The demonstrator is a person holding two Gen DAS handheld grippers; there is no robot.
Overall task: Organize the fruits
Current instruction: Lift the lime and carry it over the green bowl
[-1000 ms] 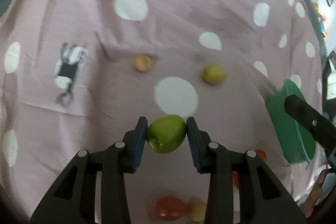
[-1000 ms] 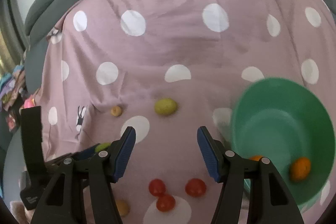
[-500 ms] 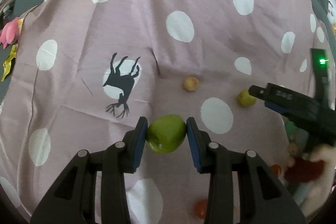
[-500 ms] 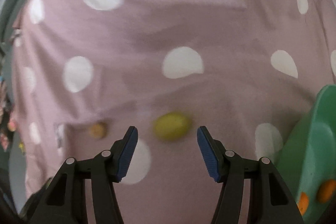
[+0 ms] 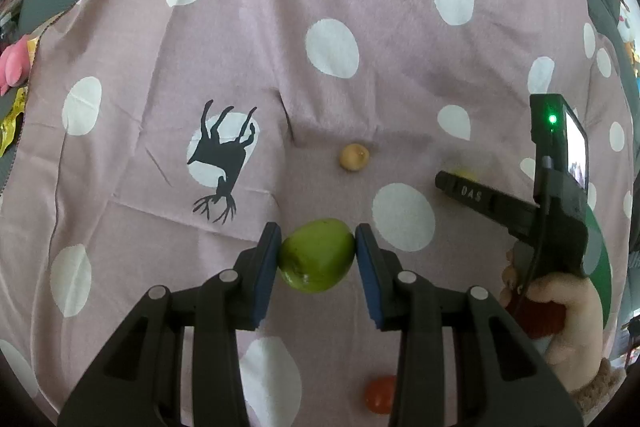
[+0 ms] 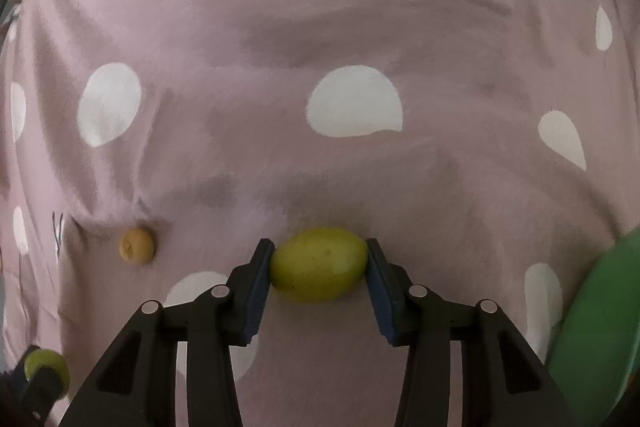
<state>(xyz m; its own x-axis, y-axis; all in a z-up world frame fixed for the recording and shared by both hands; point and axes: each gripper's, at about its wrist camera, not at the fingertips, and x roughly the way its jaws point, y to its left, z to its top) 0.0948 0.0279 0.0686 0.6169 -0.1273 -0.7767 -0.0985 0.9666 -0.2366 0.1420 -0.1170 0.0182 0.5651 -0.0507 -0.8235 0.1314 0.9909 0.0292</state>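
Left gripper (image 5: 316,257) clamped on smooth round green fruit (image 5: 317,255). Right gripper (image 6: 320,265) pinching oval yellow-green fruit (image 6: 319,265). One small tan fruit (image 6: 137,245) on dotted cloth (image 6: 280,27).

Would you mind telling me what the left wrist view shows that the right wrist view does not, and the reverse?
Only the left wrist view shows the black deer print, a red tomato, the hand holding the right tool, and the left gripper shut on a round green fruit. Only the right wrist view shows the right gripper closed on an oval yellow-green fruit. Both show the pink polka-dot cloth, the small tan round fruit and part of the green bowl.
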